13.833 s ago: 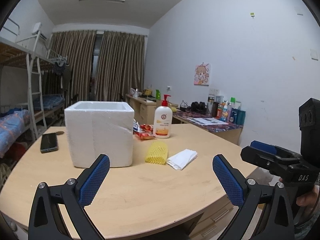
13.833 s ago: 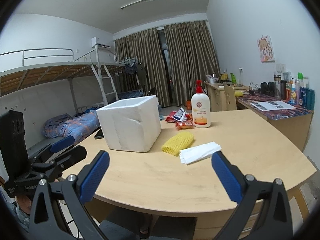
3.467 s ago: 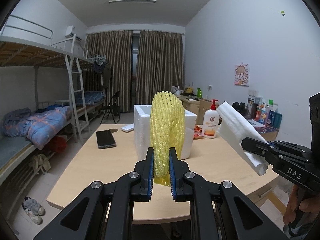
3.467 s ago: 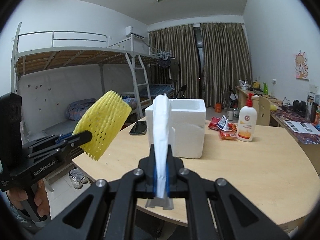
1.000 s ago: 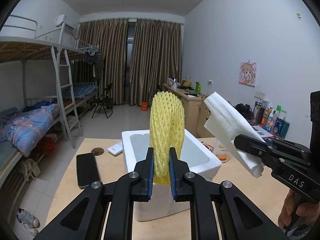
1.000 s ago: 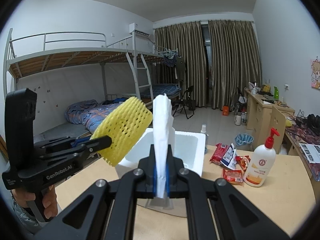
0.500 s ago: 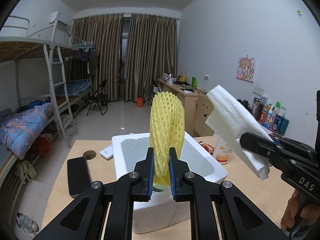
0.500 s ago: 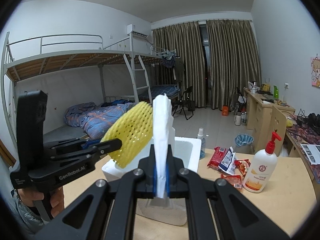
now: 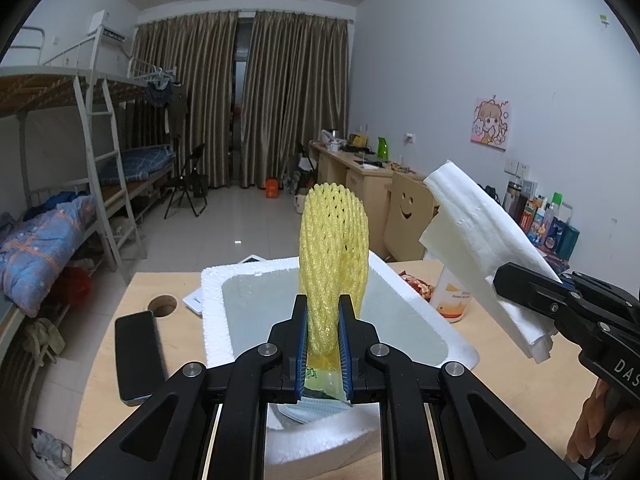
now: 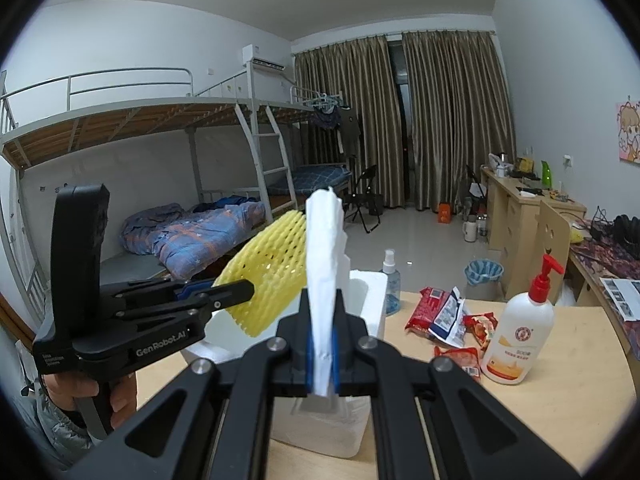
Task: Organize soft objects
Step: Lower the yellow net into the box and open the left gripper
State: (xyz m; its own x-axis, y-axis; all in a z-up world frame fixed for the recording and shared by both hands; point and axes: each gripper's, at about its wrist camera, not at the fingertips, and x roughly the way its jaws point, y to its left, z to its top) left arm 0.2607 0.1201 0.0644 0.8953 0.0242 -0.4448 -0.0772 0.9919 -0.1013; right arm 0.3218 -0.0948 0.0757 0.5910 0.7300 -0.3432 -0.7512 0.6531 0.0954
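Note:
My left gripper [image 9: 323,344] is shut on a yellow foam net sleeve [image 9: 333,252] that stands upright between its pads, directly over the open white foam box [image 9: 218,316]. Inside the box, under the fingers, lie a green-yellow packet and a pale mask-like item. My right gripper [image 10: 322,356] is shut on a folded white tissue [image 10: 325,248], held just right of the box's rim. In the right wrist view the left gripper [image 10: 224,294] holds the yellow sleeve [image 10: 268,272] above the box [image 10: 362,292].
On the wooden table [image 9: 516,380] a black phone [image 9: 136,354] lies left of the box beside a round cable hole [image 9: 162,305]. A pump bottle [image 10: 520,332], red snack packets [image 10: 448,320] and a spray bottle [image 10: 390,280] stand right of the box. Bunk beds and desks line the room.
Both grippers have moved forward and a little down toward the box. The box now looks larger and closer, with the yellow sleeve over its opening and the box's contents showing.

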